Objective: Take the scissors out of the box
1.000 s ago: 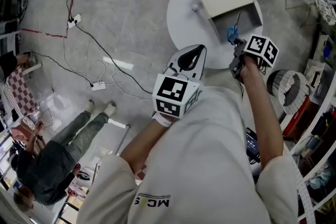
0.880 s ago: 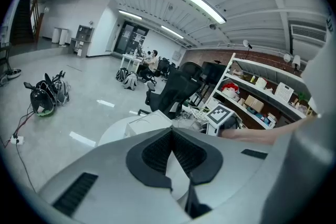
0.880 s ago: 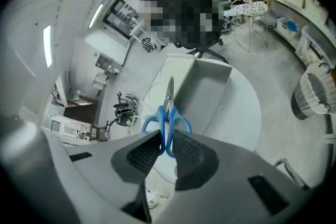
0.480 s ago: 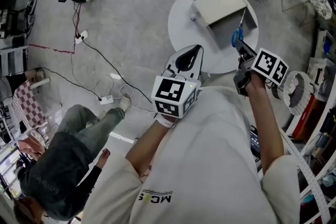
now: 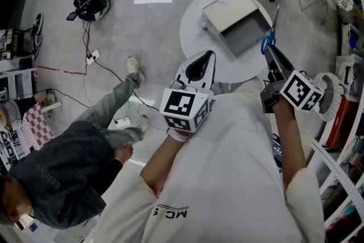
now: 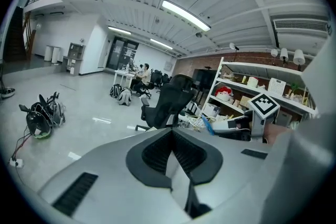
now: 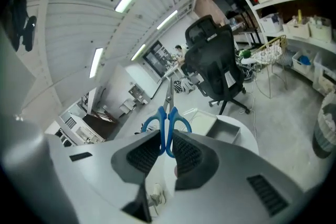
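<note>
While aloft, blue-handled scissors (image 7: pixel 167 124), closed.

An open beige box (image 5: pixel 224 8) sits toward the far side of the round white table (image 5: pixel 196 28). Blue-handled scissors (image 5: pixel 269 38) stand between the fingers of the right gripper (image 5: pixel 268 49), just right of the box, above the table's right edge. The left gripper (image 5: pixel 206 57) hangs over the near edge. A person in a dark top (image 5: pixel 51 173) stands on the floor, well left

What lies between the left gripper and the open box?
Head view: only bare white round tabletop separates left gripper from grey open box; right gripper holds the blue-handled scissors.
</note>
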`<action>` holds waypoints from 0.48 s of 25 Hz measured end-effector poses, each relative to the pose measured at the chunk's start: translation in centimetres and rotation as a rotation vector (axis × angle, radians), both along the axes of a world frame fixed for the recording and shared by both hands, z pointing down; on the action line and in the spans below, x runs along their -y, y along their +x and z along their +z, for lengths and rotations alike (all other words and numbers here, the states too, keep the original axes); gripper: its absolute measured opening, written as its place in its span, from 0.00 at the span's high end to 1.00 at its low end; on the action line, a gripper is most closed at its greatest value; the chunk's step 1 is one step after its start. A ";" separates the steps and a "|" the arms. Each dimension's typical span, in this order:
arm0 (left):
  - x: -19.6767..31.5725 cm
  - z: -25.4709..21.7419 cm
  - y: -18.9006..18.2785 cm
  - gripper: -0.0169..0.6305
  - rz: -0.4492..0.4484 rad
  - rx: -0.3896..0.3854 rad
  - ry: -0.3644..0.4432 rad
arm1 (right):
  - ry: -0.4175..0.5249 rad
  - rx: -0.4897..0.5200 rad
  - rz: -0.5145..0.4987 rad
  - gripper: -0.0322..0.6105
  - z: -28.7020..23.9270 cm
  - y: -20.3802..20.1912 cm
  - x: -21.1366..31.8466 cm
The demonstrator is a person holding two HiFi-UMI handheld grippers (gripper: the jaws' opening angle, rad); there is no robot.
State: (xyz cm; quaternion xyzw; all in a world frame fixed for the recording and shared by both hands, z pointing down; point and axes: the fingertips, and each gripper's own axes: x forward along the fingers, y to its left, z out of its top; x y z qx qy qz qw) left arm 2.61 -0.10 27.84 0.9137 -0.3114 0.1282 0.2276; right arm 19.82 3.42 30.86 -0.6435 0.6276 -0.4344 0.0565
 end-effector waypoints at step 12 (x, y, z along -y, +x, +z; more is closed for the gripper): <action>-0.7 -2.6 0.7 0.96 0.024 -0.026 0.059 | 0.269 -0.406 -0.019 0.75 -7.9 2.3 -4.8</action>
